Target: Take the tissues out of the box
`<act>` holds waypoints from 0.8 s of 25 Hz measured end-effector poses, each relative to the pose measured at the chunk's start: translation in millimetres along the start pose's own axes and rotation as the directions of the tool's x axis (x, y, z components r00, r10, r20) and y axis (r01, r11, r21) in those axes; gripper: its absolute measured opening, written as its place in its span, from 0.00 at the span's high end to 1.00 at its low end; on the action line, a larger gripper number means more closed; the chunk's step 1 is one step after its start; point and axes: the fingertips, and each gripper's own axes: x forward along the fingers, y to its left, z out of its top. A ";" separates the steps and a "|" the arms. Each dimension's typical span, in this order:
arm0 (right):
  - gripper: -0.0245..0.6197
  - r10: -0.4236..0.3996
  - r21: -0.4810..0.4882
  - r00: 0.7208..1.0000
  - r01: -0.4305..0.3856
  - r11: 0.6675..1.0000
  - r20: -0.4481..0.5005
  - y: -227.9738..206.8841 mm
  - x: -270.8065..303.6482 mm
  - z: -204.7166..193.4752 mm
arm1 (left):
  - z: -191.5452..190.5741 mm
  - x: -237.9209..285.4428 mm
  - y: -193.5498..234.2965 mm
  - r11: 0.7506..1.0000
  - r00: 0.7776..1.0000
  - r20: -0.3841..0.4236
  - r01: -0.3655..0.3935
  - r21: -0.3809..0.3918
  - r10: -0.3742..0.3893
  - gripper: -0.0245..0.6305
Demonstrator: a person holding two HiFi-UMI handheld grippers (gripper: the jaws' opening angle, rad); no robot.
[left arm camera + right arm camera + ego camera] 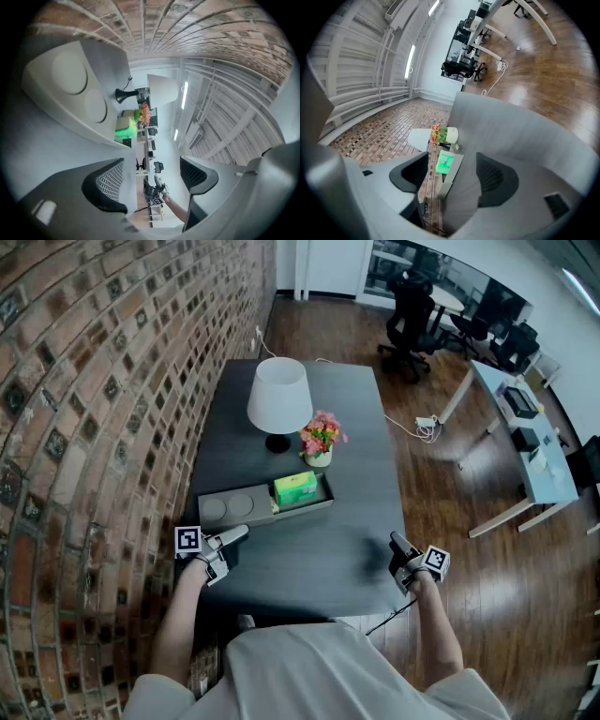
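Observation:
A green tissue box (pixel 295 489) sits in the right end of a grey tray (pixel 262 520) on the dark table (pixel 309 563); the tray's left part has two round recesses. My left gripper (pixel 239 533) hovers near the table's front left, just in front of the tray, jaws apart and empty. The right gripper (pixel 397 543) is at the front right edge, well away from the box, its jaws also apart with nothing between them. In the left gripper view (pixel 152 176) the box (pixel 125 129) lies beyond the tray (pixel 70 89). From the right gripper (pixel 452 171) the box (pixel 445 163) shows far ahead.
A white lamp (pixel 279 399) and a pot of pink flowers (pixel 321 437) stand behind the tray. A brick wall (pixel 94 427) runs along the table's left side. Wooden floor, a white desk (pixel 520 456) and office chairs (pixel 412 315) lie to the right.

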 end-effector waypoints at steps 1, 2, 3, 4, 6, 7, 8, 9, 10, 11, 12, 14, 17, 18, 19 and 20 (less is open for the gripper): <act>0.47 0.005 -0.017 1.000 -0.005 1.000 -0.001 5.3 0.1 6.9 | 9.4 -4.5 -4.7 1.000 1.000 0.017 -0.003 0.031 0.002 0.42; 0.47 0.011 -0.033 1.000 -0.011 0.999 -0.003 10.9 0.1 13.6 | 18.4 -8.7 -9.6 0.998 0.999 0.033 -0.006 0.060 0.004 0.42; 0.47 0.018 -0.050 1.000 -0.018 0.999 -0.006 17.0 0.3 19.9 | 26.4 -12.2 -14.9 0.996 0.999 0.045 -0.009 0.087 0.005 0.42; 0.47 0.025 -0.069 1.000 -0.026 0.997 -0.012 23.7 0.6 25.6 | 33.5 -14.9 -20.5 0.994 0.998 0.054 -0.013 0.113 0.007 0.42; 0.47 0.032 -0.132 0.999 -0.036 0.991 -0.035 37.5 2.0 35.6 | 45.4 -19.1 -31.1 0.986 0.998 0.065 -0.030 0.162 0.020 0.42; 0.47 0.024 -0.180 0.998 -0.034 0.983 -0.054 44.2 3.2 39.2 | 50.4 -21.4 -35.8 0.981 0.997 0.067 -0.042 0.187 0.030 0.42; 0.47 0.010 -0.237 0.997 -0.028 0.971 -0.077 51.0 4.7 41.7 | 54.8 -23.7 -40.2 0.975 0.997 0.069 -0.054 0.214 0.040 0.42; 0.47 -0.008 -0.294 0.995 -0.022 0.956 -0.099 58.4 6.6 43.0 | 58.6 -26.2 -44.4 0.968 0.996 0.070 -0.067 0.242 0.052 0.42; 0.47 -0.026 -0.343 0.993 -0.016 0.939 -0.117 65.8 8.8 44.0 | 62.3 -28.8 -48.0 0.958 0.995 0.071 -0.082 0.273 0.065 0.42; 0.47 -0.043 -0.384 0.991 -0.010 0.923 -0.129 72.7 11.0 45.3 | 65.9 -31.4 -51.0 0.947 0.994 0.075 -0.100 0.305 0.080 0.42; 0.47 -0.053 -0.417 0.989 -0.010 0.909 -0.138 80.0 14.0 46.5 | 69.9 -34.0 -53.9 0.933 0.992 0.082 -0.119 0.340 0.097 0.42; 0.47 -0.042 -0.476 0.986 -0.042 0.878 -0.163 98.3 22.9 47.7 | 79.0 -38.5 -60.0 0.894 0.988 0.101 -0.153 0.421 0.121 0.42; 0.47 -0.020 -0.599 0.976 -0.116 0.792 -0.216 128.8 38.2 47.9 | 84.5 -36.8 -76.5 0.866 0.990 0.119 -0.128 0.483 0.080 0.44; 0.47 -0.028 -0.631 0.972 -0.129 0.765 -0.232 136.7 42.5 46.4 | 85.0 -36.2 -81.0 0.860 0.990 0.123 -0.122 0.495 0.069 0.44; 0.47 -0.037 -0.658 0.968 -0.140 0.740 -0.247 144.3 46.6 44.3 | 84.9 -35.6 -84.6 0.853 0.990 0.122 -0.119 0.509 0.065 0.44; 0.47 -0.044 -0.682 0.964 -0.153 0.715 -0.262 152.2 51.0 42.1 | 84.2 -34.7 -88.1 0.843 0.991 0.118 -0.116 0.526 0.063 0.44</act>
